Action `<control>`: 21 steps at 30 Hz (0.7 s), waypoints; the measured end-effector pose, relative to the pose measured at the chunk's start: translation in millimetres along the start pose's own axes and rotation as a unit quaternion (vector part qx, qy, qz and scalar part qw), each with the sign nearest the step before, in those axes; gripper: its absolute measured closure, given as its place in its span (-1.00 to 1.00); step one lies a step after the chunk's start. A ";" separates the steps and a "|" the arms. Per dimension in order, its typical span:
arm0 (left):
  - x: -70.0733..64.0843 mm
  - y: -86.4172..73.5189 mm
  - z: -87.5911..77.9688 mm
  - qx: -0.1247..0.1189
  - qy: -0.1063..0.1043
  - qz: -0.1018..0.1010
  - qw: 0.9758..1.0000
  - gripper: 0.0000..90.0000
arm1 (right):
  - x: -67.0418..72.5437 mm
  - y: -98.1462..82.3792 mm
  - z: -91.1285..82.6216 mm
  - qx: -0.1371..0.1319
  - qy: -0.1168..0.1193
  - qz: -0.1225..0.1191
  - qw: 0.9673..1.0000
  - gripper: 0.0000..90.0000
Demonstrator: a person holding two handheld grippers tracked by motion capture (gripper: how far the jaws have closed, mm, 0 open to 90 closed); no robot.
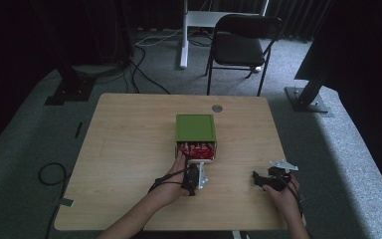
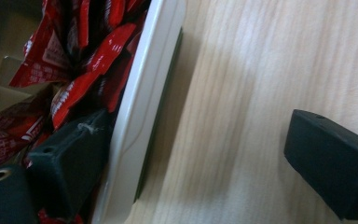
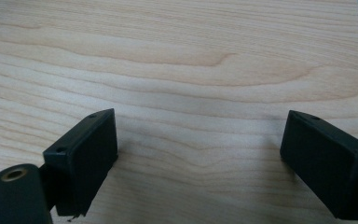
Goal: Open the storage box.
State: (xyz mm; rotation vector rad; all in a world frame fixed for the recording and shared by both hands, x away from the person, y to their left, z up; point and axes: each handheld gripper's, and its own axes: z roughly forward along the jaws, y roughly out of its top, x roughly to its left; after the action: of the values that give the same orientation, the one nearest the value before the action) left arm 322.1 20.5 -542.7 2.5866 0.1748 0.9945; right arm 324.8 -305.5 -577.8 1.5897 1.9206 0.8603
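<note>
A green-lidded box (image 1: 195, 128) lies in the middle of the wooden table (image 1: 124, 149), its open end facing me and stuffed with red packets (image 1: 196, 149). My left gripper (image 1: 195, 169) is at that open end. In the left gripper view it (image 2: 200, 135) straddles the box's white side wall (image 2: 144, 107): one jaw sits inside among the red packets (image 2: 74, 56), the other stands well off over bare wood, and nothing is pinched. My right gripper (image 1: 256, 178) rests near the table's front right, and in its own view it (image 3: 200, 135) is open over bare wood.
A small grey round cap (image 1: 217, 107) is set in the table behind the box. A black folding chair (image 1: 243, 42) and a white desk leg (image 1: 183, 40) stand beyond the table. Cables (image 1: 49, 174) lie on the floor at the left.
</note>
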 end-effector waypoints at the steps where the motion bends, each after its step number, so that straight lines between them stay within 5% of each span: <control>1: 0.5 -0.3 0.8 0.002 0.008 0.002 1.000 -0.69 | 0.0 0.0 0.0 0.000 0.000 0.000 1.000 -0.77; 8: -0.4 -1.6 8.0 0.026 0.056 0.055 0.997 -0.28 | 0.0 0.0 0.0 0.000 0.000 0.000 1.000 -0.77; 21: -5.9 2.0 19.7 0.058 0.112 0.097 0.987 0.07 | 0.0 0.0 0.0 0.000 0.000 0.000 1.000 -0.77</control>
State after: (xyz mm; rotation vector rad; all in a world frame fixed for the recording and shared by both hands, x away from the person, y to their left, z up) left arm 330.8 11.6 -559.1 2.6282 0.0379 1.3848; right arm 324.8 -305.6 -577.8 1.5885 1.9209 0.8599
